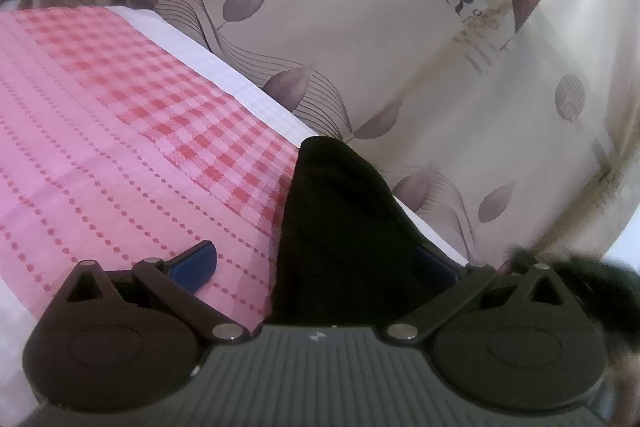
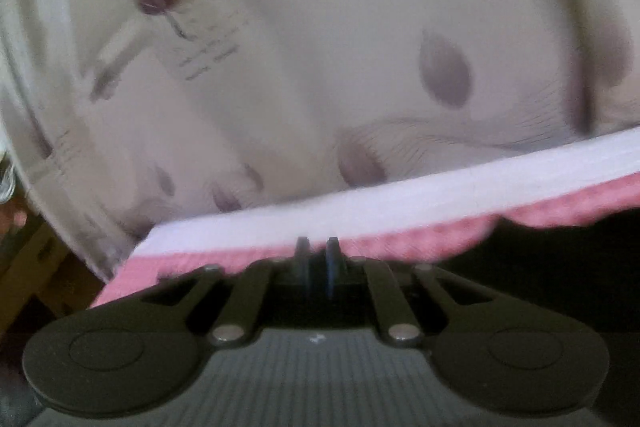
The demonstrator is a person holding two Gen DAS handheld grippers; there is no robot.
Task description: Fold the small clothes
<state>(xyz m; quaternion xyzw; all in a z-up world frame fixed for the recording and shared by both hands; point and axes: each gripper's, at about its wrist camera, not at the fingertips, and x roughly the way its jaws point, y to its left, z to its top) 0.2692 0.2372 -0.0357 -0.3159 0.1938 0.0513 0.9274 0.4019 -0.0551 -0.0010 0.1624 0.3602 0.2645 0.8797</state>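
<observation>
Left wrist – one black garment (image 1: 344, 227) between my wide-open left gripper (image 1: 320, 259) | right gripper (image 2: 316, 255) pinched shut, empty – blurry | one pink cloth (image 1: 120, 115).

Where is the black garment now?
In the left wrist view, the black garment lies between the open left hand-held gripper's fingers, on the pink checked cloth near its white edge.

The left gripper (image 1: 316, 259) sits at the bottom of its frame, fingers (image 1: 196, 261) spread wide apart. The right gripper (image 2: 316, 251), low centre in its frame, has its fingers (image 2: 332, 259) drawn nearly together.
</observation>
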